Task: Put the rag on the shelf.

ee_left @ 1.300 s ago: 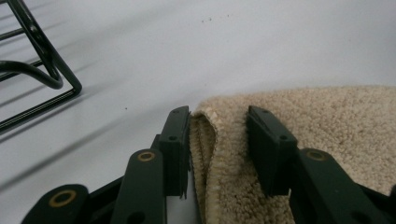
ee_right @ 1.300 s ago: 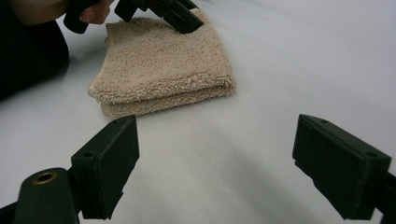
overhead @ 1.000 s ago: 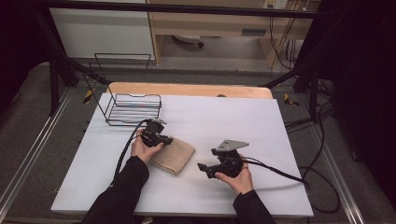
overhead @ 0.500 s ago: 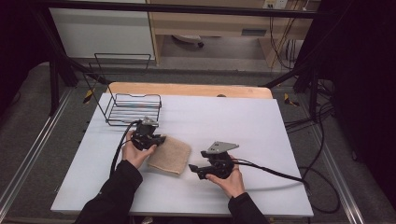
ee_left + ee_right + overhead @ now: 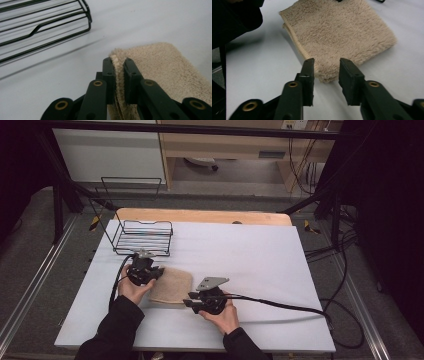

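Observation:
A folded beige towel [image 5: 172, 286] lies on the white table, between my two grippers. My left gripper [image 5: 159, 272] is shut on the towel's left edge; in the left gripper view the towel [image 5: 165, 67] stretches away to the right and its folded hem is pinched between the jaws at the left gripper [image 5: 119, 65]. My right gripper [image 5: 188, 299] stands open at the towel's near right corner. In the right gripper view that corner of the towel [image 5: 337, 32] sits just ahead of and between the jaws of the right gripper [image 5: 326, 65], which do not touch it.
A black wire basket [image 5: 142, 236] stands at the table's back left, also seen as the basket [image 5: 42, 27] in the left gripper view. A wooden board [image 5: 200, 216] runs along the table's far edge. Cables [image 5: 280, 302] trail to the right from the right gripper.
The left gripper moved left and closed on the towel's left edge. The right gripper moved left toward the towel's near corner. The towel shifted slightly.

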A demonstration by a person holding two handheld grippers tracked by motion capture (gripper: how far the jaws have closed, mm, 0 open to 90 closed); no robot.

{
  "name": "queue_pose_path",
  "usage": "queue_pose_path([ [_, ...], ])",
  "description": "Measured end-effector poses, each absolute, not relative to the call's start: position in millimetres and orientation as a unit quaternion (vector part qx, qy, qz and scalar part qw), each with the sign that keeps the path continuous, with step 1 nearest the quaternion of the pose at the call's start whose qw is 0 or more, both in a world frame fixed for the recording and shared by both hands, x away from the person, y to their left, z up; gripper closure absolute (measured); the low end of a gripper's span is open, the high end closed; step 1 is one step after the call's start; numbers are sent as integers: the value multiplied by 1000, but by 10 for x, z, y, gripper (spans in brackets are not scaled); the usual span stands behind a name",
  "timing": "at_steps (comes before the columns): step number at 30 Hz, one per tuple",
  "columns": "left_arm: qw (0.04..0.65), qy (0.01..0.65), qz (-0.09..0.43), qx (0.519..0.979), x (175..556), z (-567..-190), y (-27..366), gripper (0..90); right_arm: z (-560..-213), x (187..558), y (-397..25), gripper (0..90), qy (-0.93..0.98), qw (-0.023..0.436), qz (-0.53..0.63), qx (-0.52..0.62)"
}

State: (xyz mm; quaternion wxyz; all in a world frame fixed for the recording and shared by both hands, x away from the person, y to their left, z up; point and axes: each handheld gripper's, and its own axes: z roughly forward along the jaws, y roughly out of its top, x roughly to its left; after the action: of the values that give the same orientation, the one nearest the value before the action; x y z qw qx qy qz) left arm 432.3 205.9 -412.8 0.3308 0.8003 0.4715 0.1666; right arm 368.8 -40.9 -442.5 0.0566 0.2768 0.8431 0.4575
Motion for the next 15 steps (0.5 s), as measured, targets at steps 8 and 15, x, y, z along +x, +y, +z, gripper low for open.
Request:
queue_pose_path([
  [8,326,483,165,796,4318,-4240,2118,810,-4564,3792,-290,900,842,61,449,293],
  [15,325,490,160,793,4122,-4181,2247,802,-4530,3866,-274,900,847,87,437,290],
])
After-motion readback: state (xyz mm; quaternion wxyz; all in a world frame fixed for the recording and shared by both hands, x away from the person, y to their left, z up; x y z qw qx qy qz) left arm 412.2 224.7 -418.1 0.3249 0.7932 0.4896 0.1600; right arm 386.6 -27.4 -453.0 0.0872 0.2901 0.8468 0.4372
